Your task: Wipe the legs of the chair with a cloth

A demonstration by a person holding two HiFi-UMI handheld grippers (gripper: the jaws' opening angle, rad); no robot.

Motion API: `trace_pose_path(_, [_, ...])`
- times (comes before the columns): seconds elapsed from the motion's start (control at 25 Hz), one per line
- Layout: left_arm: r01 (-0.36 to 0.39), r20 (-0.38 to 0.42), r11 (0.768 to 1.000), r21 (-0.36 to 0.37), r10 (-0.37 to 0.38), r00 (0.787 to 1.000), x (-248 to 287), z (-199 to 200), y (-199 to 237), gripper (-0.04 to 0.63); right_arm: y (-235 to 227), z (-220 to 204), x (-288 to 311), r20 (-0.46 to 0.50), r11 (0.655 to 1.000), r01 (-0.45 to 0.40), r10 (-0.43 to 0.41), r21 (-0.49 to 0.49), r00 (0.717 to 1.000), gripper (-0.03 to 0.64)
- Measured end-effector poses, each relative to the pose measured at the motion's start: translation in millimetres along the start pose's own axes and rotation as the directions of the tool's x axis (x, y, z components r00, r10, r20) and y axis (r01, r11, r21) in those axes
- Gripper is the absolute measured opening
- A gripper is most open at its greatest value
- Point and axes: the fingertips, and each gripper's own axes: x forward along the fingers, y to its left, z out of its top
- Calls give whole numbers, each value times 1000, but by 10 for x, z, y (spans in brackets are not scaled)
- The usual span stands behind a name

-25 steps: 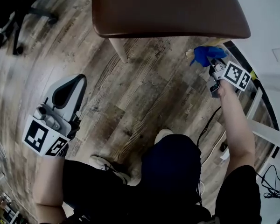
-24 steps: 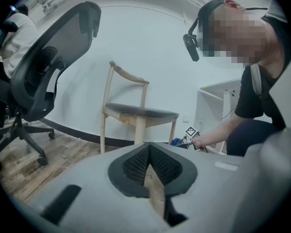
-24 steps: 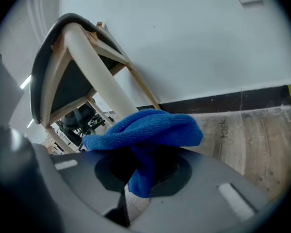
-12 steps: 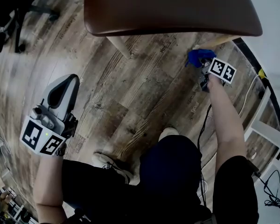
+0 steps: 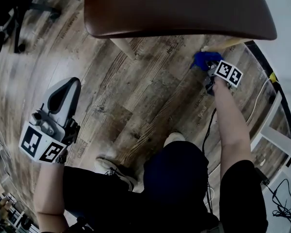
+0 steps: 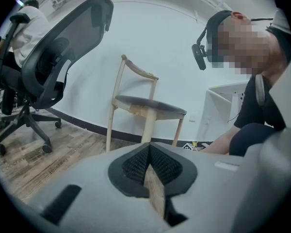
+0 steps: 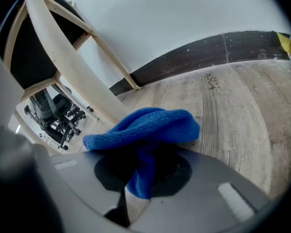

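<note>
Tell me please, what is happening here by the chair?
A person holds a tool in each hand and appears to be wiping a chair. The right tool is shut on a blue cloth and holds it low at a pale wooden chair leg, close to the wood floor. Whether cloth and leg really touch, I cannot tell. The left tool is shut with nothing in it and hangs over the floor, away from the chair.

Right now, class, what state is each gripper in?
Left gripper: shut, holding nothing.
Right gripper: shut on the blue cloth.
</note>
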Motion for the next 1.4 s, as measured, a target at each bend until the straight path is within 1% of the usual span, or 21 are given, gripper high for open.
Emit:
trace_pose_path(0.12, [5, 4, 1000, 1, -5, 1000, 29, 7, -9, 0, 40, 0, -35, 39, 996, 20, -23, 84, 999, 64])
trace_pose_path(0.16, [10, 5, 1000, 3, -10, 1000, 40, 7, -17, 0, 82, 12, -56, 64, 992, 15, -24, 126, 998, 64])
trace_pose_path(0.24, [19, 4, 1000, 5, -19, 1000, 51, -1, -29, 0, 223, 46, -99, 122, 977, -21, -5, 213, 992, 64])
trace_pose_path(0.32, [26, 6, 1000, 3, -26, 1000, 51, 0, -35, 0, 390, 87, -127, 181, 954, -71, 18, 292, 983, 64])
trace_pose_path(0.4, [31, 11, 1000, -1, -31, 999, 47, 13, -43, 0, 523, 140, -126, 232, 931, -106, 24, 349, 973, 64])
trace_pose_path(0.6, [39, 22, 999, -8, -39, 999, 3, 43, -76, 0, 577, 297, -112, 343, 869, -142, -33, 473, 939, 63])
trace_pose_path(0.76, [48, 21, 999, -8, -48, 999, -46, 48, -95, 0, 716, 414, -242, 402, 852, -194, -22, 487, 915, 63])
trace_pose_path(0.92, [54, 31, 999, -6, -54, 998, -69, 67, -93, 0, 933, 654, -505, 455, 840, -259, 17, 476, 891, 63])
trace_pose_path(1.04, [59, 41, 998, -8, -58, 997, -70, 85, -84, 0, 1181, 890, -748, 502, 821, -332, 65, 464, 862, 63])
trace_pose_path(1.2, [72, 49, 997, -12, -71, 996, -46, 95, -116, 0, 1558, 1221, -1152, 562, 800, -419, 126, 430, 817, 63])
trace_pose_path(1.32, [76, 60, 997, -14, -75, 995, -50, 128, -116, 0, 1802, 1426, -1451, 589, 802, -460, 172, 382, 790, 63])
trace_pose_path(1.4, [77, 68, 997, -16, -76, 995, -58, 154, -106, 0, 1920, 1531, -1613, 597, 808, -474, 198, 349, 777, 63])
